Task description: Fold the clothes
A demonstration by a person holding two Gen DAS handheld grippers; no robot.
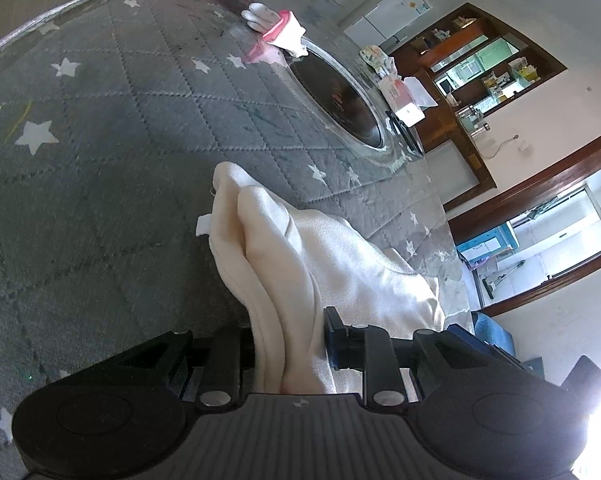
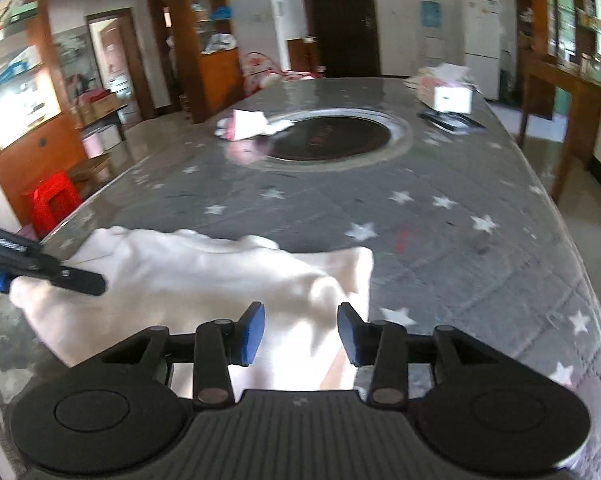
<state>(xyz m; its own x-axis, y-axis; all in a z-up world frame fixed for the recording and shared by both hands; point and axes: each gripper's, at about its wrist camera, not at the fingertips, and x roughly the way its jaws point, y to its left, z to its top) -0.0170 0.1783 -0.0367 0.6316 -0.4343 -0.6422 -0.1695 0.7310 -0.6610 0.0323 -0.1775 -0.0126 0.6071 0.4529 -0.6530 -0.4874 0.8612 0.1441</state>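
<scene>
Cream fleecy garment (image 1: 340,256) bunched in left hand-held gripper (image 1: 290,344), apparently pinched; right hand-held gripper (image 2: 301,334) parted over quilted tablecloth (image 2: 440,248).

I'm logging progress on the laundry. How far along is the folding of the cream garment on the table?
Done: part of the cream garment already lies doubled over on the table. In hand: the left gripper is shut on a bunched fold of it, while the right gripper stands open above the cloth, gripping nothing. Left: it is rumpled, not a flat packet, so more folds and smoothing seem needed. The small pink-and-white garment further back looks untouched.
</scene>
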